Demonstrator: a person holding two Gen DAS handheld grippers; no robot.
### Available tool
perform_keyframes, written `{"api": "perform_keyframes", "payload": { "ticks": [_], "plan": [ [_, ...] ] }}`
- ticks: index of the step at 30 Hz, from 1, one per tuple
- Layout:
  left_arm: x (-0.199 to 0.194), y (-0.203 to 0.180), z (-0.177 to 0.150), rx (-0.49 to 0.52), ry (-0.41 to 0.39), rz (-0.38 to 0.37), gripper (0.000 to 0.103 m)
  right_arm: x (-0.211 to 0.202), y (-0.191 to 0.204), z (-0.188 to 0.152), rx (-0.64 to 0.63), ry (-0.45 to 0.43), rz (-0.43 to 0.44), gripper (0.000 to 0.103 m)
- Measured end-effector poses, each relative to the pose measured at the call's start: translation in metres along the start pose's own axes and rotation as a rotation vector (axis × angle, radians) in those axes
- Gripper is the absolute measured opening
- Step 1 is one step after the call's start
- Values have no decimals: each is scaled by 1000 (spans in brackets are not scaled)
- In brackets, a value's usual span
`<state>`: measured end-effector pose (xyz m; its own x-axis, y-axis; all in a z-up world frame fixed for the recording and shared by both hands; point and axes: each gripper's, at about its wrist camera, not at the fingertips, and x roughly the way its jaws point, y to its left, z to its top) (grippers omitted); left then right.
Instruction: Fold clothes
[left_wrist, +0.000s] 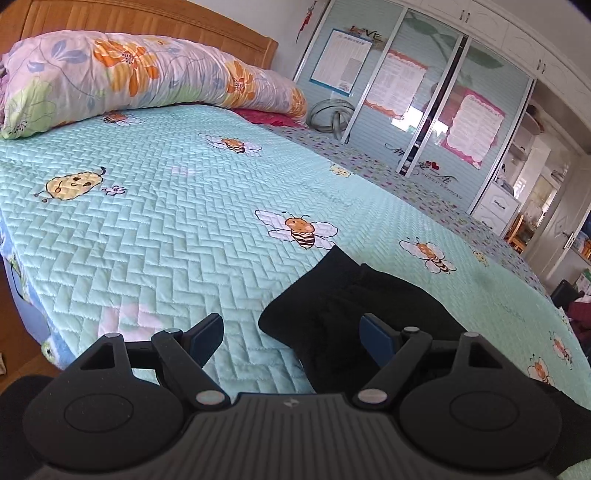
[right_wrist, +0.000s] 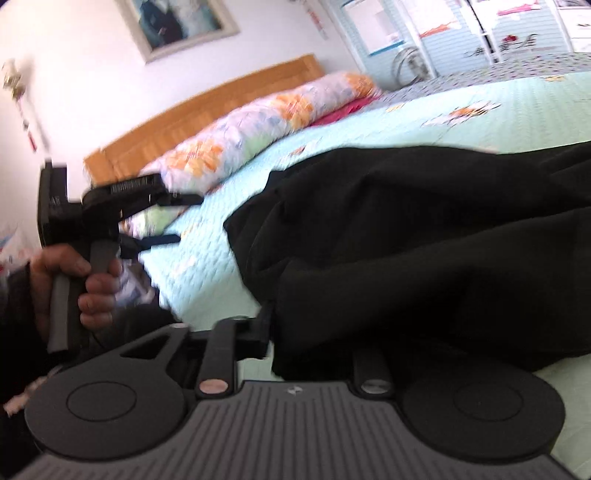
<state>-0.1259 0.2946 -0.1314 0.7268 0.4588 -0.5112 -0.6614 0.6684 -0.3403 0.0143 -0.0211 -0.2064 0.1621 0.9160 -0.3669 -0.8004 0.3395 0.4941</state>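
A black garment (left_wrist: 343, 291) lies crumpled on the light green quilted bed cover (left_wrist: 166, 221). My left gripper (left_wrist: 291, 328) hovers low over the cover with its blue pads wide apart; the garment's near corner reaches in between them and touches neither. In the right wrist view the same garment (right_wrist: 424, 240) is piled over my right gripper (right_wrist: 310, 328). Its left finger (right_wrist: 263, 325) shows at the cloth's edge, while the other is buried under the fabric, so the grip cannot be read. A hand holds the left gripper (right_wrist: 181, 219), open, further left.
A rolled floral quilt (left_wrist: 129, 74) and a red cloth (left_wrist: 266, 116) lie along the wooden headboard (left_wrist: 147, 22). Sliding wardrobe doors (left_wrist: 406, 92) stand beyond the far side of the bed. The bed's edge drops to a wooden floor (left_wrist: 14, 325) at left.
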Motion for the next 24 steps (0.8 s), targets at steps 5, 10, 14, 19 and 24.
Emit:
{"api": "perform_keyframes", "payload": {
  "ticks": [5,10,14,19,24],
  "plan": [
    [29,-3,7,-3,81,19,84,-6,-5,-2,50,-20,4,54],
    [59,-1,5,-54,164,68,84,-8,-6,-3,49,-21,4,56],
    [73,8,-1,-168,207,45,85,-3,-5,-4,44,-22,7,59],
    [72,22,-2,-341,200,-13,86,-2,-6,-5,44,-23,14,60],
    [66,34,-7,-501,186,-36,86,-3,-5,-6,48,-24,17,60]
  ]
}}
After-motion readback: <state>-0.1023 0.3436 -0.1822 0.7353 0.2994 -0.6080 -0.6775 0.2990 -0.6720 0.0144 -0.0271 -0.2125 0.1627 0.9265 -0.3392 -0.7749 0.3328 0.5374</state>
